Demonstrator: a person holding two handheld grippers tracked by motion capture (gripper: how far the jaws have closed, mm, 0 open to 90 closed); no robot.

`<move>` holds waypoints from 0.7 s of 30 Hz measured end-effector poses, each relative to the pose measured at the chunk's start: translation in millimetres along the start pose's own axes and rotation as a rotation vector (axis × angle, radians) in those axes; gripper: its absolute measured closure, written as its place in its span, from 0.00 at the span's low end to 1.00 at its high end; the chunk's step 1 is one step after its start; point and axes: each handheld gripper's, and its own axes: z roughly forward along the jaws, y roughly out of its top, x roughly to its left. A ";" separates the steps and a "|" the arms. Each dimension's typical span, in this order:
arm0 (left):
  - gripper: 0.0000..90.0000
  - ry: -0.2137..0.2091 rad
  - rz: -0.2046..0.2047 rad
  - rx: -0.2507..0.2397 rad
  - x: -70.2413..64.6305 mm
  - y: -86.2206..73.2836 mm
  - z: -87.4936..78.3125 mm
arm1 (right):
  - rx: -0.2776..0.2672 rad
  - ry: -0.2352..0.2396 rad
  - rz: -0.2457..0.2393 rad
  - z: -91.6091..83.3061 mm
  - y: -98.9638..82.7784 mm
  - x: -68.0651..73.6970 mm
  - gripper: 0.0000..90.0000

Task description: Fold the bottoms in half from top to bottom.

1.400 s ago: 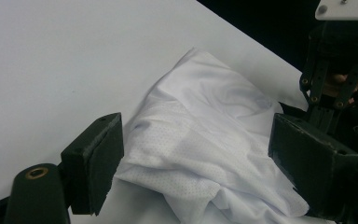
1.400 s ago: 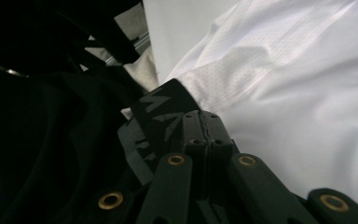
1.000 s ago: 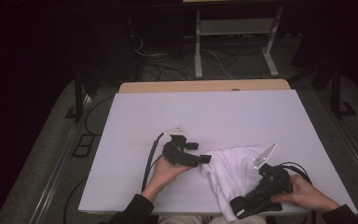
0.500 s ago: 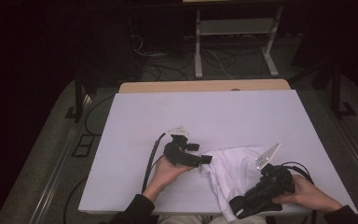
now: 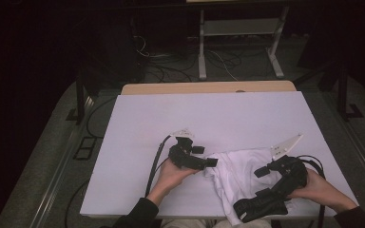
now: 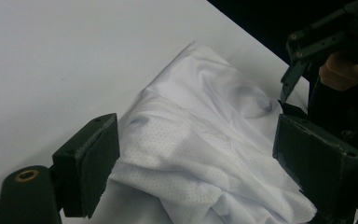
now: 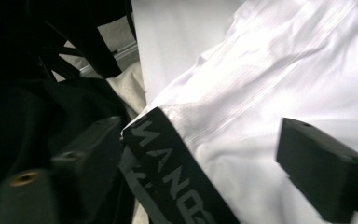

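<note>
A crumpled white garment (image 5: 240,171) with a black lettered waistband (image 7: 168,163) lies at the table's front right. My left gripper (image 5: 211,162) rests at the garment's left edge. In the left gripper view it (image 6: 200,154) is open, with dotted white fabric (image 6: 191,154) lying between its jaws. My right gripper (image 5: 259,202) is low over the garment's front edge by the table's near rim. In the right gripper view it (image 7: 205,163) is open, and the waistband runs between its jaws beside white cloth (image 7: 279,84).
The white table (image 5: 209,118) has wide bare surface behind and left of the garment. Its front edge runs right under the right gripper. A cable (image 5: 154,164) trails from the left gripper. Dark floor, cables and a metal stand (image 5: 237,42) lie beyond the table.
The right gripper has turned a little, its grey top plate swinging up and to the right. The left gripper and the garment have hardly moved.
</note>
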 end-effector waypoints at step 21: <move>0.15 0.053 -0.060 0.001 19.1 0.0 7.7 | -0.178 -0.181 0.136 -30.6 -0.5 -63.4 0.05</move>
